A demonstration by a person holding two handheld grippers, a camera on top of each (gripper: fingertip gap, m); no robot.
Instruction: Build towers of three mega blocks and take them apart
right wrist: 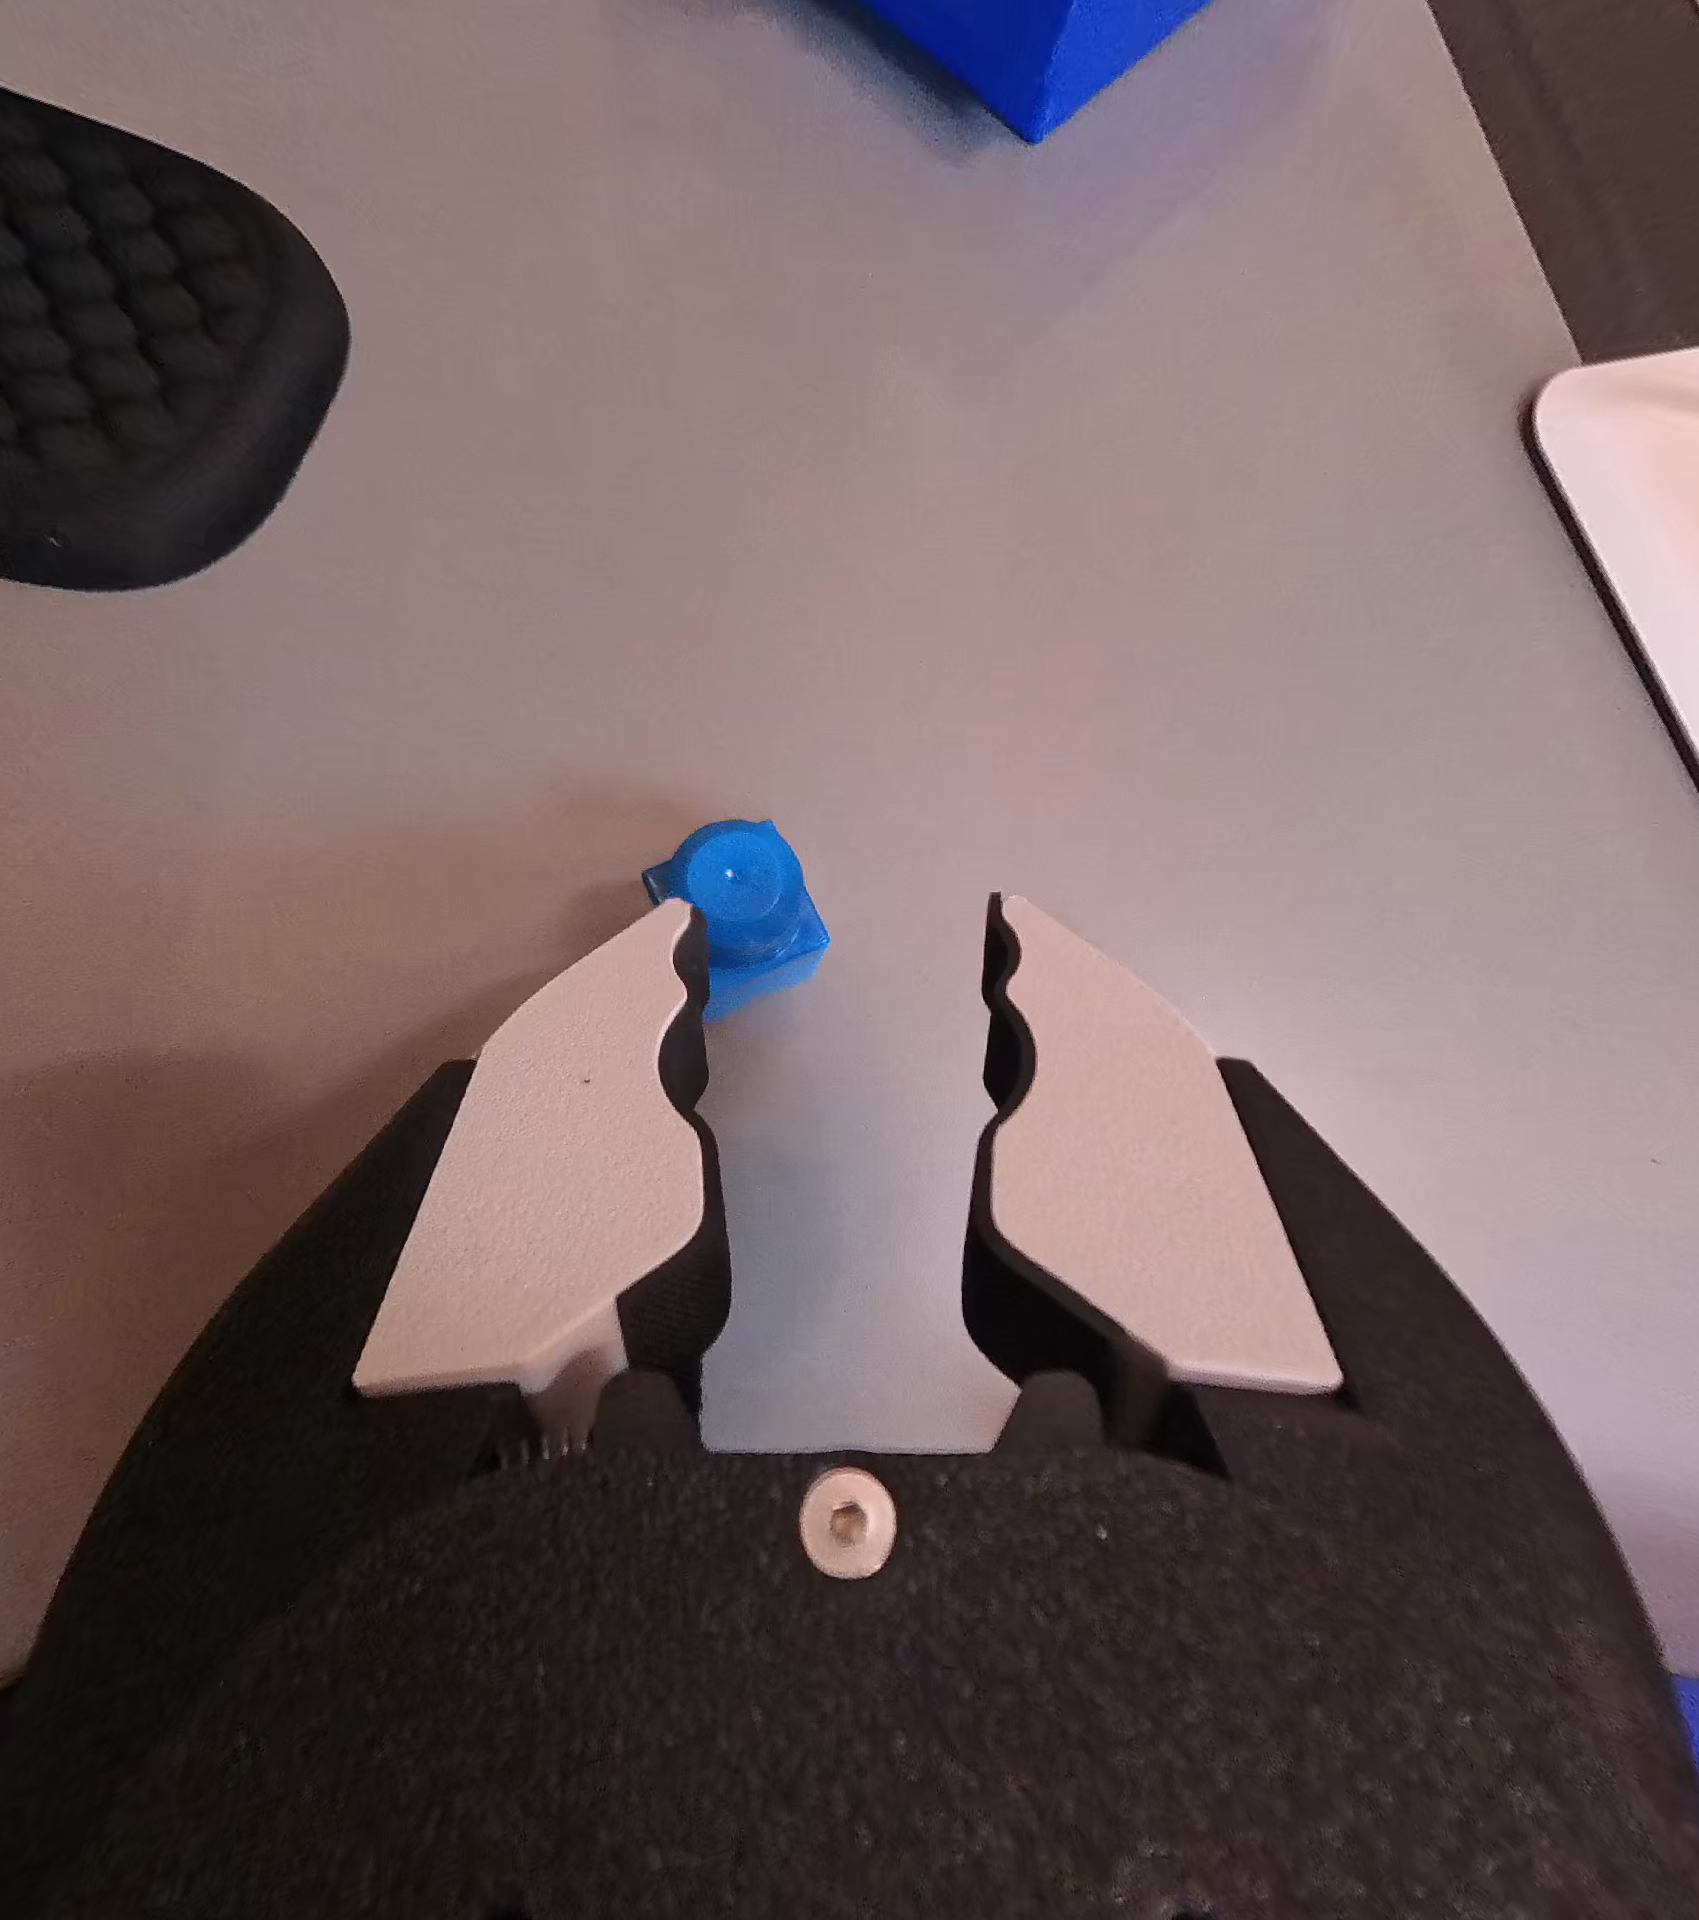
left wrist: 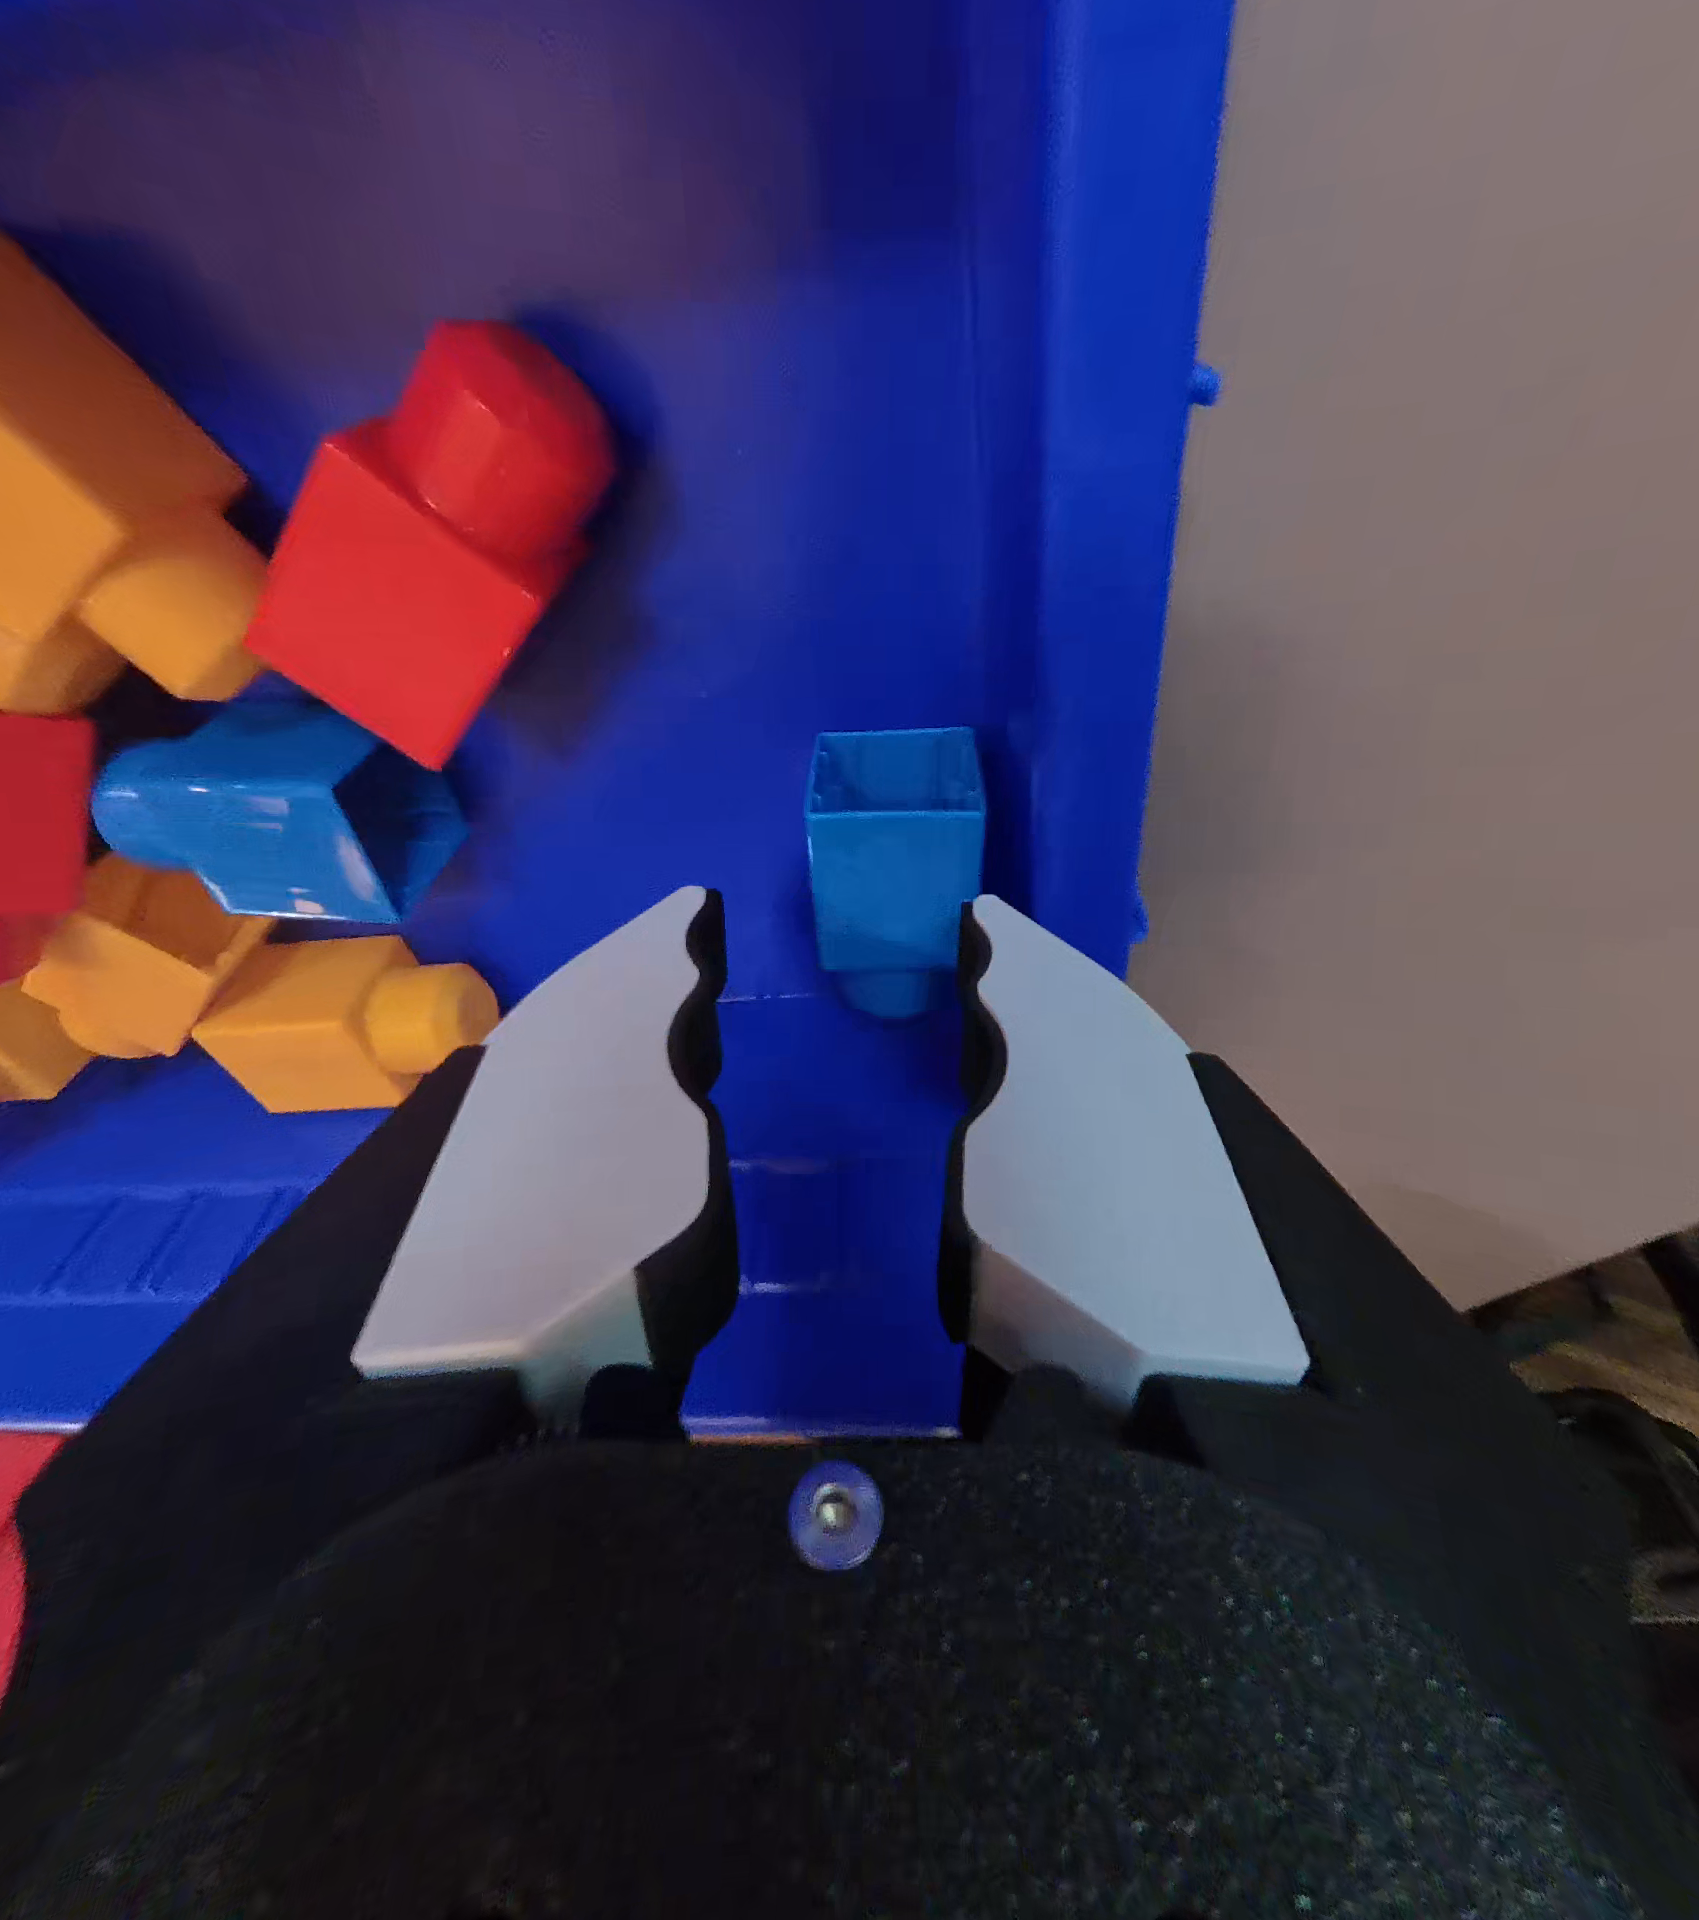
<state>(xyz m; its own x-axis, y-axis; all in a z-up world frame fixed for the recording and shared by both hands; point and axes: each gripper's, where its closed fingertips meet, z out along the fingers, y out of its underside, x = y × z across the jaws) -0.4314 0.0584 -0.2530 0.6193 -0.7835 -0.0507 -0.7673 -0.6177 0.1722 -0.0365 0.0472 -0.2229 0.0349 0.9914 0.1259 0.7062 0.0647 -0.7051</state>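
In the left wrist view my left gripper (left wrist: 840, 914) is open and empty above a blue bin (left wrist: 824, 520). A small blue block (left wrist: 892, 873) lies in the bin by its right wall, just beyond the right fingertip, hollow end facing away. A pile of orange (left wrist: 45, 478), red (left wrist: 419, 551) and blue (left wrist: 273, 816) blocks lies at the bin's left. In the right wrist view my right gripper (right wrist: 840, 914) is open and empty over the grey table (right wrist: 824, 571). A single blue block (right wrist: 746, 920) stands stud-up on the table, beside the left fingertip and partly hidden by it.
A black textured pad (right wrist: 66, 353) lies at the table's left. A blue bin corner (right wrist: 1032, 52) shows at the top. A white flat base (right wrist: 1686, 623) sits at the right. The table edge and dark floor (left wrist: 1655, 1403) lie right of the bin. Some 40 cm of space lies between my two pairs of fingers.
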